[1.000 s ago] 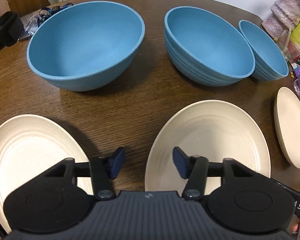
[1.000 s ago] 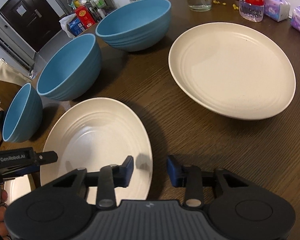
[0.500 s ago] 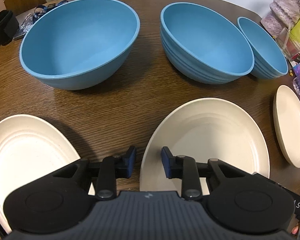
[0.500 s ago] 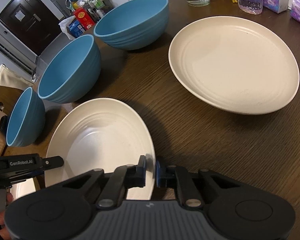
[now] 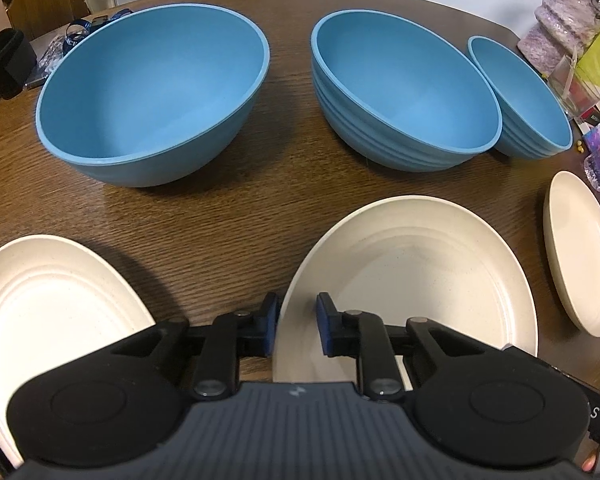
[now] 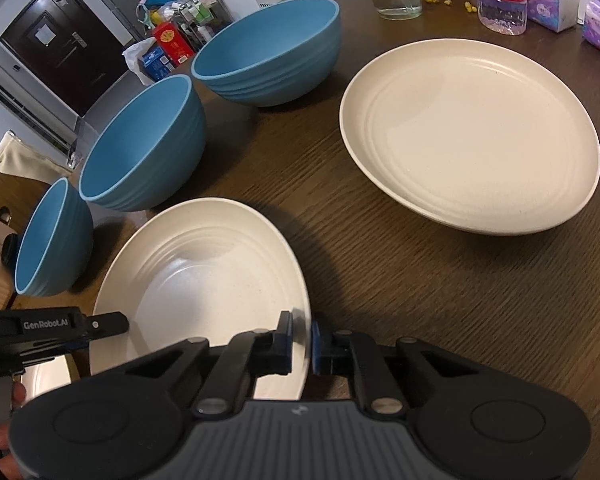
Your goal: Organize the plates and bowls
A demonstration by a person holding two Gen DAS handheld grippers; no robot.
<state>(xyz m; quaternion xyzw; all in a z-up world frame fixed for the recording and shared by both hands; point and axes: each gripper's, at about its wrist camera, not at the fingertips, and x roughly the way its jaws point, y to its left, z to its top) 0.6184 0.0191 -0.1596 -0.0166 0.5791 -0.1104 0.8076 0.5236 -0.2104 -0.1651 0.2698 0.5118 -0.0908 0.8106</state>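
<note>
L tongs (image 5: 297, 330) straddle near rim of middle cream plate (image 5: 412, 280), pads apart, gap showing on the inner side. R tongs (image 6: 301, 340) pinched tight on the same plate's (image 6: 204, 276) opposite rim. Plate sits on wooden bench (image 5: 228, 216), btwn two other cream plates. Three blue bowls behind: large (image 5: 152, 92), medium (image 5: 404, 92), small (image 5: 520, 100), in a row.

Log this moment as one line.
left tongs open, astride middle plate rim | right tongs shut on opposite rim
</note>
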